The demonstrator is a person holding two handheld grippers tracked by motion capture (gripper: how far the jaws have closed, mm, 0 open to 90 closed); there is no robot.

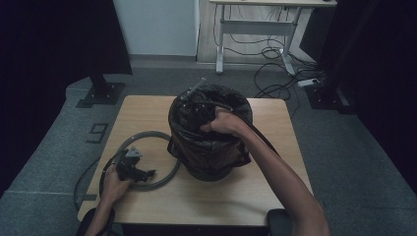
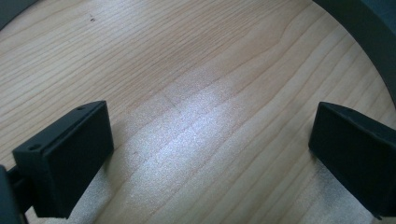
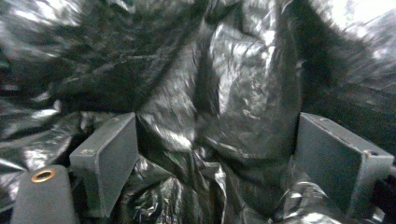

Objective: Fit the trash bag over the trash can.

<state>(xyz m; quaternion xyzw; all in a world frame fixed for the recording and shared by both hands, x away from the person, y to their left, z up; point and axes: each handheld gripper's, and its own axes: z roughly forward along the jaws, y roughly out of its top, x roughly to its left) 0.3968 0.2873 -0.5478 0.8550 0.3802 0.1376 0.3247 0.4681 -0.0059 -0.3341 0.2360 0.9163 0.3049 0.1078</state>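
A round bin (image 1: 209, 152) lined with a black plastic bag (image 1: 235, 101) stands in the middle of the wooden table (image 1: 275, 187). My right gripper (image 1: 196, 109) reaches down into the bin's mouth. In the right gripper view its jaws (image 3: 215, 158) stand wide apart, with loose crumpled folds of the bag (image 3: 233, 93) between and around them. My left gripper (image 1: 146, 173) rests on the table at the front left, inside a grey ring (image 1: 169, 147). Its jaws (image 2: 210, 158) are open over bare wood, and the ring's arc (image 2: 369, 32) curves past on the right.
The table's front edge lies close to the person. Behind the table, cables (image 1: 280, 73) trail over the grey floor under a white-legged desk (image 1: 255, 24). A dark stand base (image 1: 101, 93) sits at the back left, and dark panels flank both sides.
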